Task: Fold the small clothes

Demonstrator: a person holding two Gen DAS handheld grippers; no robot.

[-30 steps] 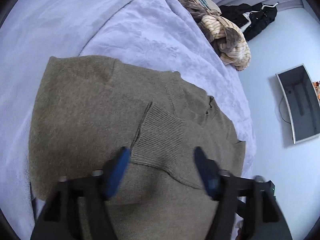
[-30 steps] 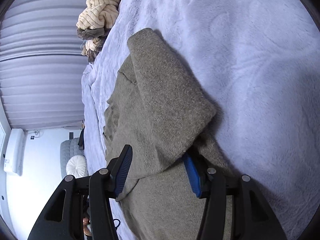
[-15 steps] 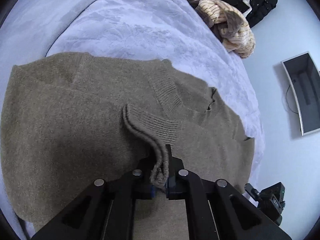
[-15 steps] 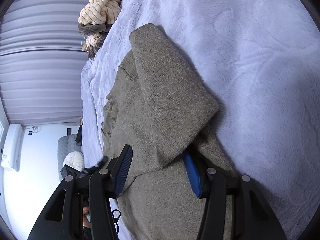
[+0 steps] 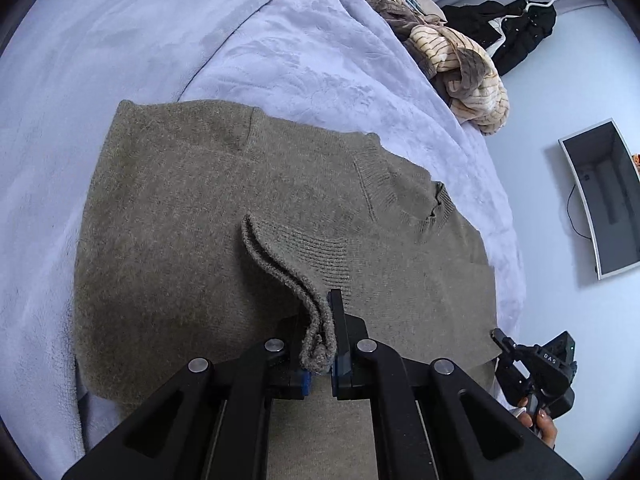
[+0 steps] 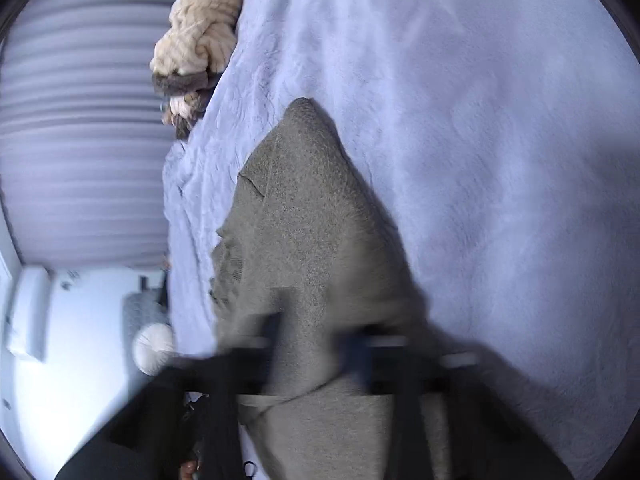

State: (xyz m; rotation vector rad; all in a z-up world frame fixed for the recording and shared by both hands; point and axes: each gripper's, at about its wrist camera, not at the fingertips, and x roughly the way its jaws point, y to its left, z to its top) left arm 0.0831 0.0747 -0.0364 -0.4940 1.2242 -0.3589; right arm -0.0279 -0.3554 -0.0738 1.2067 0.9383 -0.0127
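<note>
Left wrist view: I'm pinching the ribbed sleeve cuff (image 5: pixel 296 256) of the olive sweater (image 5: pixel 192 216) with the left gripper (image 5: pixel 320 344), jaws nearly together, knit bunched between the blue pads. The sweater is lying flat on the lavender blanket (image 5: pixel 280 48), neckline (image 5: pixel 436 208) toward the right, cuff lifted off the body panel. A pile of striped clothes (image 5: pixel 460 56) is sitting far right at the blanket edge, well apart.

Risks from this side: the grip is catching only the cuff's end, so I'm judging a quick pull could slide the knit out of the pads. Dragging low could also rumple the body panel underneath and undo the flat lay.

Right wrist view: it's blurring heavily. The right gripper (image 6: pixel 316 356) is sitting over a folded-over flap of sweater (image 6: pixel 312 240) at the near edge, and I cannot tell how wide its jaws are or whether they have cloth. Blanket (image 6: pixel 480 120) is filling the right half; the clothes pile (image 6: pixel 200 32) is far left.

Risks here: if the right side isn't really holding, I'm expecting the fold to come out lopsided, with one sleeve crossing and the other flap flopping back. Pulling both ends apart could stretch the knit or drag the whole sweater toward the blanket's edge.
</note>
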